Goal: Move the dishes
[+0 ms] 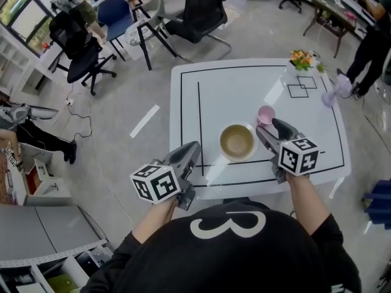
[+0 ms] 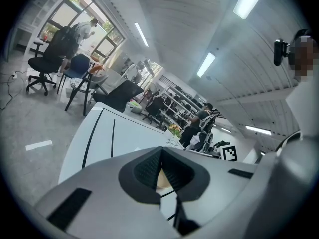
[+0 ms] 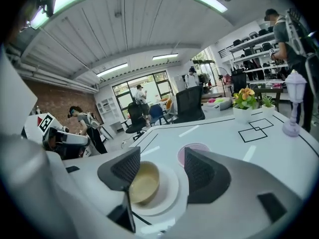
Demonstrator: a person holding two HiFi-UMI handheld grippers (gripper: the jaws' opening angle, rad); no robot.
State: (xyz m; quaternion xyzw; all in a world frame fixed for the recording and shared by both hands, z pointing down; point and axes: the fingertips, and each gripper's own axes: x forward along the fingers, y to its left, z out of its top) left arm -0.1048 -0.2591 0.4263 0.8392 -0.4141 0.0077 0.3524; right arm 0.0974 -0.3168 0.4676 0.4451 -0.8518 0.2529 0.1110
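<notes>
A tan bowl [image 1: 236, 140] sits on a white plate [image 1: 222, 154] near the front edge of the white table [image 1: 244, 84]. A pink cup [image 1: 266, 113] stands just behind and right of it. My right gripper [image 1: 269, 129] hovers beside the plate's right edge, in front of the cup, open with nothing between its pads. In the right gripper view the bowl [image 3: 143, 182], plate [image 3: 170, 187] and cup [image 3: 197, 147] lie just beyond the right gripper [image 3: 161, 159]. My left gripper [image 1: 193, 148] hangs at the table's front left, left of the plate, shut and empty; its closed tips [image 2: 160, 153] hide most of the bowl.
Black lines mark the tabletop, with two small squares [image 1: 302, 86] at the back right. A flower pot [image 1: 301, 59] and a small pale lamp [image 1: 330, 96] stand near the far right edge. Office chairs [image 1: 195, 11] stand beyond the table; a person [image 1: 371, 46] stands at right.
</notes>
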